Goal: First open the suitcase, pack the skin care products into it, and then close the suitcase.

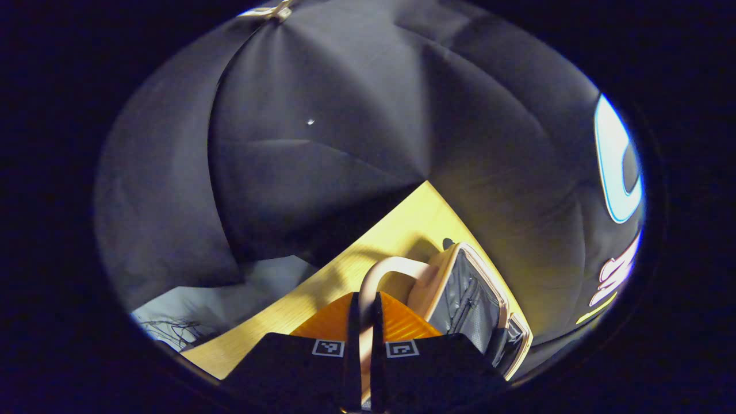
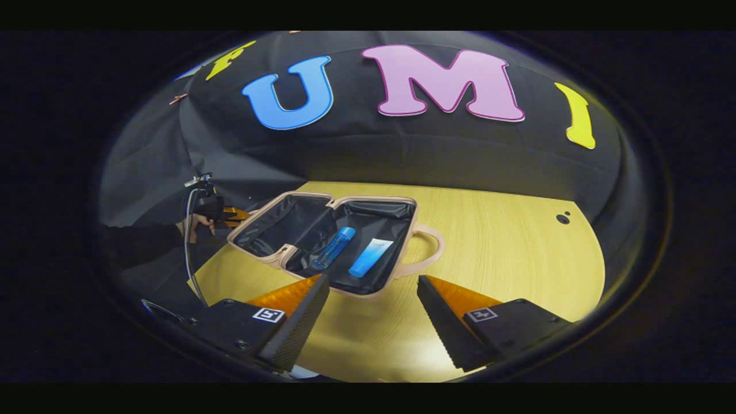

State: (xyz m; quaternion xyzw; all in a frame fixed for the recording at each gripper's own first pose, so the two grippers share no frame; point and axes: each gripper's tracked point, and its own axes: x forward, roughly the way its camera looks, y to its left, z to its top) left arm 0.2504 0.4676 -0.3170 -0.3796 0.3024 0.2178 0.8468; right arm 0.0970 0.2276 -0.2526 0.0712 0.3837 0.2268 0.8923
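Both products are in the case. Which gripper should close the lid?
Left, likely. The left gripper is shut on the suitcase handle at the lid. The right gripper hangs open, apart from the suitcase.

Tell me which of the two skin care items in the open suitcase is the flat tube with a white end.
The squeeze tube, the one nearer the suitcase handle. The other item is a round, all-blue bottle lying beside it, toward the hinge.

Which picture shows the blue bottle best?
The right gripper view: the blue bottle lies in plain sight inside the open suitcase, beside a blue tube. The left gripper view shows the suitcase's handle and lining, no bottle.
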